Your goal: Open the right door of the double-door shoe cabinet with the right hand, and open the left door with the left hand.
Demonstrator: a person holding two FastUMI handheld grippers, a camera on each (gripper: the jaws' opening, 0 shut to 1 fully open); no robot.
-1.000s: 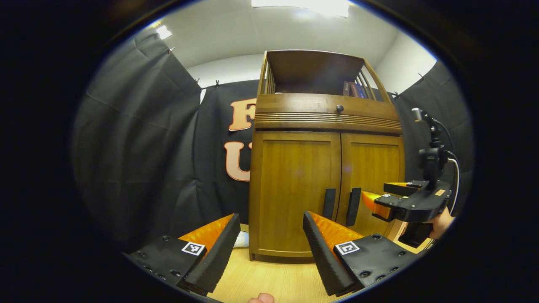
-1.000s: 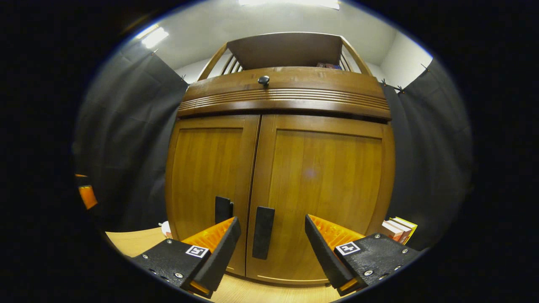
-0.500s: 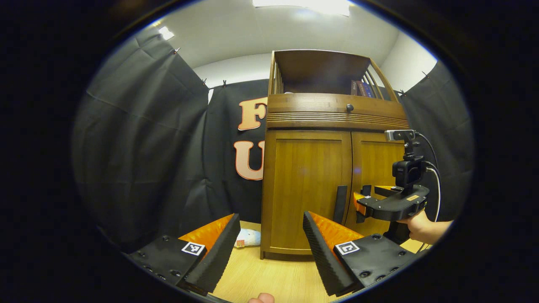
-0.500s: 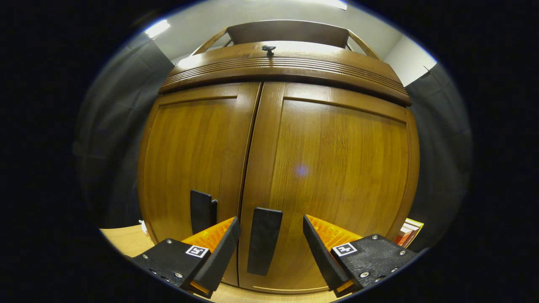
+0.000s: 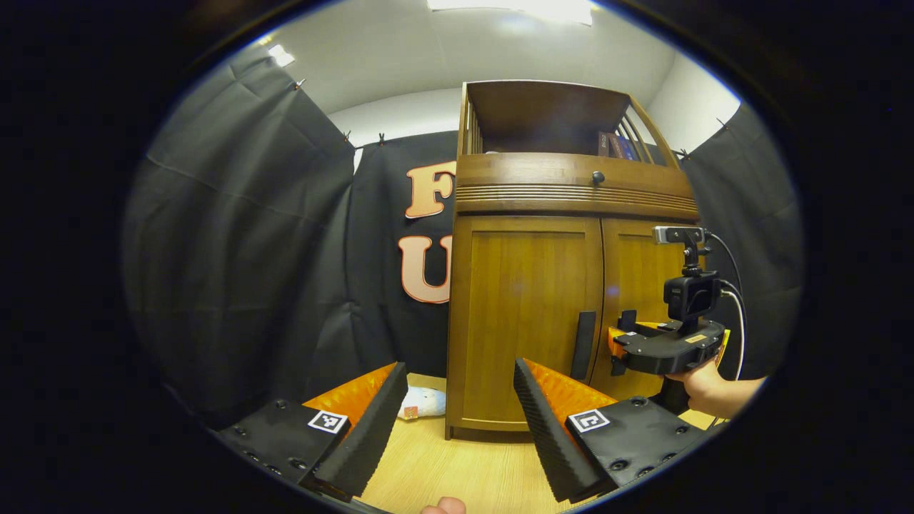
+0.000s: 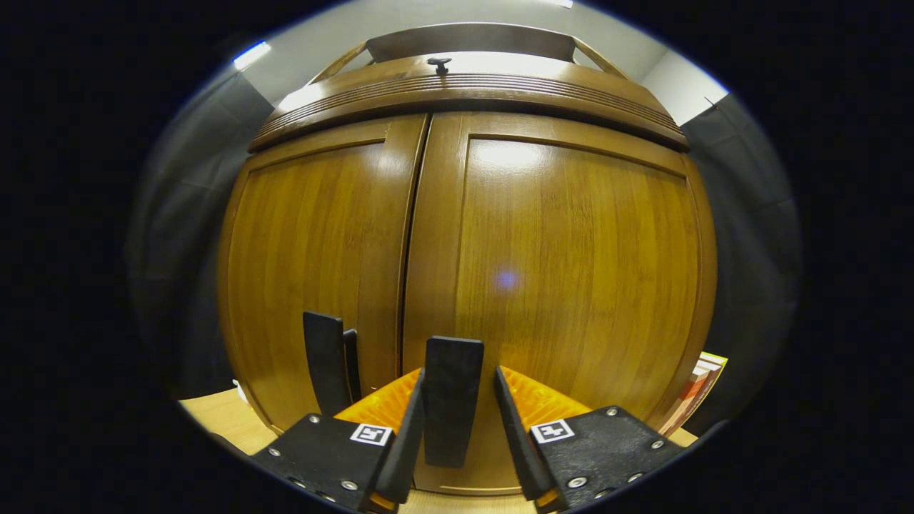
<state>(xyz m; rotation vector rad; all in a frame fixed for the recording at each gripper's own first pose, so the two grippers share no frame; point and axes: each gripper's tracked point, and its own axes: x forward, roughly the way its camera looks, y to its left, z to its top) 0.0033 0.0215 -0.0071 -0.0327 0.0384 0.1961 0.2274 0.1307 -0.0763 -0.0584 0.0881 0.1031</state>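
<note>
Both doors look shut as I close my right gripper [image 6: 450, 421] narrowly around the right door handle [image 6: 451, 400] at lower centre, so next I pull; my left gripper [image 5: 453, 421] waits wide, its handle [image 5: 583, 345] farther off.

Brown wood dbl-door shoe cabinet [image 6: 557, 250], upright, both doors closed, black vert. handles [image 6: 451, 400] at centre seam.

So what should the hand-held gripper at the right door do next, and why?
Probably finish closing on the right door's handle, then pull. The right hand-held gripper has a finger on each side of that handle, apparently close to it, and both doors look shut. The left hand-held gripper hangs open, well back from the cabinet.
</note>
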